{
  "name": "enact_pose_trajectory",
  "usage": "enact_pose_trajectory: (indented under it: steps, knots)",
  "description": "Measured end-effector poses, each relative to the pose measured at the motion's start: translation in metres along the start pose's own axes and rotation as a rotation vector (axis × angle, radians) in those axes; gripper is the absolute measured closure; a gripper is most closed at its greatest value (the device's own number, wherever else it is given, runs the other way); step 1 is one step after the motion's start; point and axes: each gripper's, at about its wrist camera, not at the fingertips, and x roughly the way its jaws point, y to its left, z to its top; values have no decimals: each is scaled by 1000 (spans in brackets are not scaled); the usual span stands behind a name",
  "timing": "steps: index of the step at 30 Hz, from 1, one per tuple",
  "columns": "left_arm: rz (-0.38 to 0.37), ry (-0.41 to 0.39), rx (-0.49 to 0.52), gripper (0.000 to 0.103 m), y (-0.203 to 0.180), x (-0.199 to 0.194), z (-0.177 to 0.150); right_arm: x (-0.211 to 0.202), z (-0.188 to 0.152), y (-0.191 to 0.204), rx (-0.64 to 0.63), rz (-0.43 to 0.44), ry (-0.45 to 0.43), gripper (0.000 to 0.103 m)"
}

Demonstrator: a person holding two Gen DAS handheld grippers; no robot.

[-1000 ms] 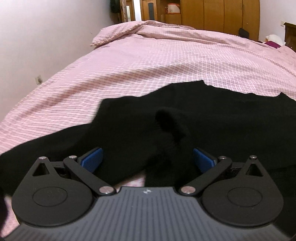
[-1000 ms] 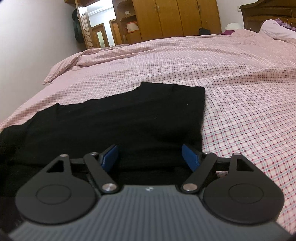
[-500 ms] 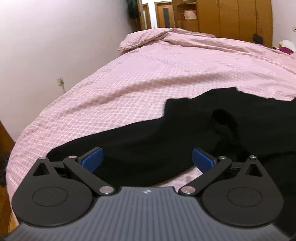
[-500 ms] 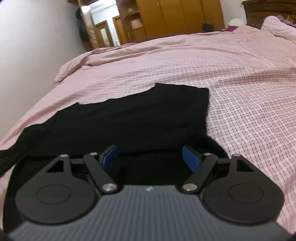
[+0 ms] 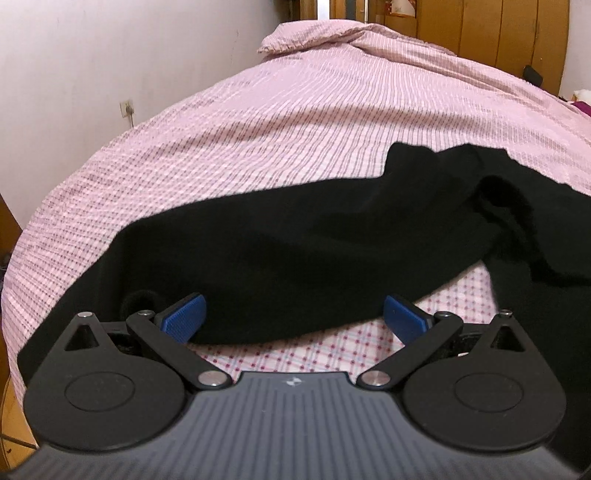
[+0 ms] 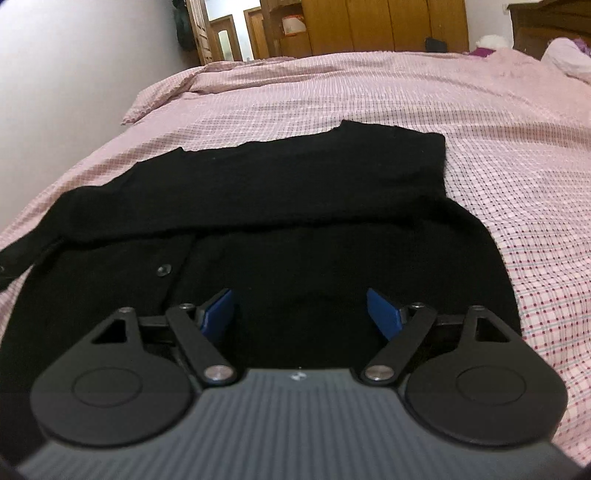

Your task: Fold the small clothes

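Observation:
A black knit cardigan [image 6: 280, 206] lies spread on the pink checked bed cover [image 6: 498, 155], with a dark button [image 6: 164, 269] on its front. Its long left sleeve [image 5: 280, 251] stretches across the left wrist view, its cuff near the bed's left edge. My left gripper [image 5: 293, 315] stands open over the sleeve's lower edge, its blue pads [image 5: 183, 317] wide apart and pressing nothing. My right gripper [image 6: 301, 314] hovers above the cardigan's body; its jaws are opening, with fabric below them but not pinched.
A white wall with a socket [image 5: 125, 109] runs along the bed's left side. Bunched bedding [image 5: 332, 33] lies at the far end, with wooden wardrobes [image 6: 388, 26] and a doorway behind. Bare bed cover stretches to the right of the cardigan.
The left gripper has slid left along the sleeve toward the cuff and bed edge. The right gripper has drawn back, showing more of the cardigan and its button; its pads stand slightly wider.

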Motion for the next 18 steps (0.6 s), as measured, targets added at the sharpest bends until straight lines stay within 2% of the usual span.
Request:
enact_pose_trajectory:
  steps: [4,12,18]
  knots:
    - [-11,-1,41,0,-1,4,-4,3,-2,0,0,-5,-9,17]
    - [-15,-61,261,0,-18,2,-8,7,-4,9,-8,-41,-5,11]
    - [-70,-60,273,0,-10,14,-7,8,-1,10,7,-47,4,11]
